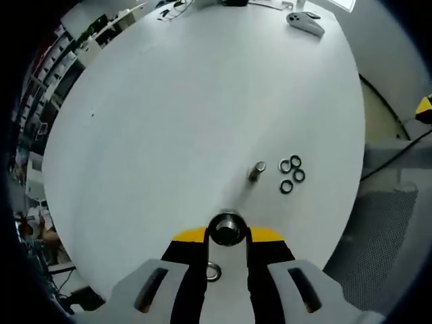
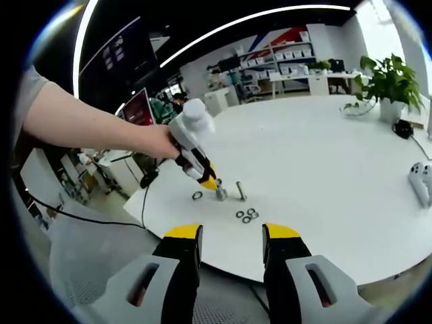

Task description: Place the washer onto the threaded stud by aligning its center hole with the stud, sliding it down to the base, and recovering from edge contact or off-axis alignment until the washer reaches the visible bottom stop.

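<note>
Here the left hand-held gripper (image 1: 227, 233) is clamped on a metal nut (image 1: 227, 228) between its yellow tips, low over the white tabletop (image 1: 169, 121). Just ahead of it stands the threaded stud (image 1: 257, 171), tilted in this view, with four dark washers (image 1: 291, 173) clustered just beyond. Another washer (image 1: 213, 272) lies beneath the jaws. The right gripper view adds the person's hand (image 2: 158, 143) steering that tool, while the right hand-held gripper (image 2: 231, 236) hangs open off the tabletop edge.

Open tabletop (image 1: 189, 115) around stud (image 1: 257, 171)
</note>
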